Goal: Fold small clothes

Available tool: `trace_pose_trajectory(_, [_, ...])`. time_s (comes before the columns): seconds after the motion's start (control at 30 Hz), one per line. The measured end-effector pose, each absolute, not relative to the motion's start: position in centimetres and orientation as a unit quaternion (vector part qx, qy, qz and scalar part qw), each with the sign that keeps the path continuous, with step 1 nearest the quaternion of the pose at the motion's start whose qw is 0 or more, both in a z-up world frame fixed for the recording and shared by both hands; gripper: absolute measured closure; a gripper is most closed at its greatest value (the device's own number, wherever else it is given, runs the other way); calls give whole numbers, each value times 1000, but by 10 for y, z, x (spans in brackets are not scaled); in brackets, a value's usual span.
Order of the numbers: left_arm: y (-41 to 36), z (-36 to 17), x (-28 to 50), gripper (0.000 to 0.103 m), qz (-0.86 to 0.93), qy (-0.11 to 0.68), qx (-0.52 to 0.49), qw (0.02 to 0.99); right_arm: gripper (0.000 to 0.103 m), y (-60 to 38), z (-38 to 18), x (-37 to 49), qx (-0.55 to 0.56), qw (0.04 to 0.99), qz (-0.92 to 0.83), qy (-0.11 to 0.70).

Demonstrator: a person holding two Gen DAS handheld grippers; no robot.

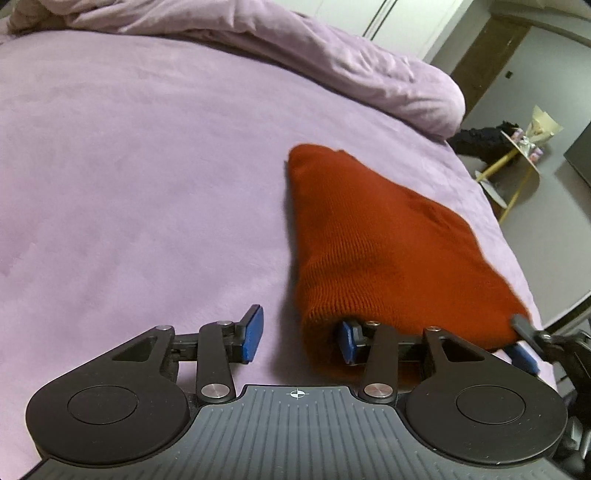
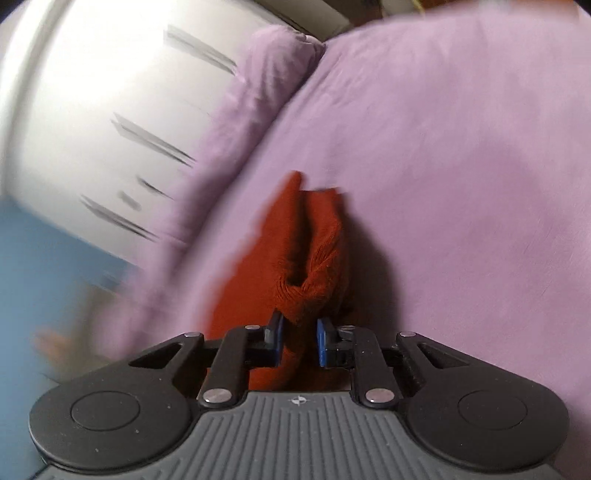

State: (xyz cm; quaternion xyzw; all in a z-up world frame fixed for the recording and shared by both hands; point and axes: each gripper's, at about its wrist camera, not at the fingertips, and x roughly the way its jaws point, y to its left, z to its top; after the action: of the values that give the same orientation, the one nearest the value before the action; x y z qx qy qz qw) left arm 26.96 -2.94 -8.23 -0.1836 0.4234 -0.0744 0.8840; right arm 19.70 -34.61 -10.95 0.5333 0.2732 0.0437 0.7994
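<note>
1. Folding is judged to be underway but unfinished: the red knit garment (image 1: 388, 251) appears doubled over itself on the bed (image 1: 129, 166), with a layered edge seen in the right wrist view, yet it is lifted at one end and not laid flat.
2. The right gripper (image 2: 300, 341) is seen clamped on a bunched edge of the garment (image 2: 306, 258), the knit being pinched between its blue pads (image 2: 322, 343).
3. The left gripper (image 1: 301, 339) is seen with its jaws spread wide; one pad (image 1: 254, 334) rests clear over the sheet, while the other is tucked under the near edge of the garment. Nothing is gripped by it.
4. What is left is judged to be the laying down and flattening of the held end, and perhaps a further fold; other clothes are not seen.
5. The bed is covered by a lilac sheet, with a rumpled duvet (image 1: 332, 55) of the same colour heaped at the far side.
6. Beyond the bed, a pale wardrobe (image 1: 388, 18), a grey floor and a small yellow-legged table (image 1: 517, 162) are seen. The right view is blurred by motion.
</note>
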Motion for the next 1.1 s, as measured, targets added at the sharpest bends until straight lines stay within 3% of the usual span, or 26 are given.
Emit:
trace_pose_trajectory(0.1, [-27, -88, 268, 54, -88, 432, -167, 882, 87, -361, -145, 189, 612, 740, 62, 273])
trace_pose_trajectory(0.23, [-21, -96, 261, 48, -106, 440, -144, 880, 84, -362, -144, 192, 529, 783, 24, 326])
trace_pose_trajectory(0.3, [-11, -94, 258, 42, -110, 442, -138, 879, 63, -362, -126, 196, 466, 814, 14, 346])
trace_pose_trajectory(0.43, [5, -74, 259, 43, -23, 414, -65, 908, 50, -369, -100, 197, 369, 863, -19, 344])
trace_pose_trajectory(0.5, [11, -65, 267, 38, -43, 391, -71, 917, 28, -374, -92, 203, 341, 877, -24, 339])
trace_pose_trajectory(0.57, [10, -61, 284, 32, -112, 399, -122, 902, 22, -377, -92, 220, 337, 872, 8, 356])
trace_pose_trajectory(0.63, [3, -62, 307, 26, -172, 412, -169, 879, 21, -379, -100, 244, 344, 860, 52, 373])
trace_pose_trajectory(0.83, [-26, -99, 377, 26, -207, 476, -221, 826, 23, -390, -124, 306, 395, 819, 102, 404])
trace_pose_trajectory(0.9, [-29, -112, 390, 24, -204, 490, -252, 809, 49, -393, -129, 318, 417, 805, 117, 406])
trace_pose_trajectory(0.97, [-31, -117, 399, 27, -199, 491, -257, 808, 58, -392, -140, 328, 432, 791, 118, 417])
trace_pose_trajectory(1.1, [-34, -116, 406, 49, -193, 494, -264, 806, 68, -390, -153, 325, 468, 779, 121, 399])
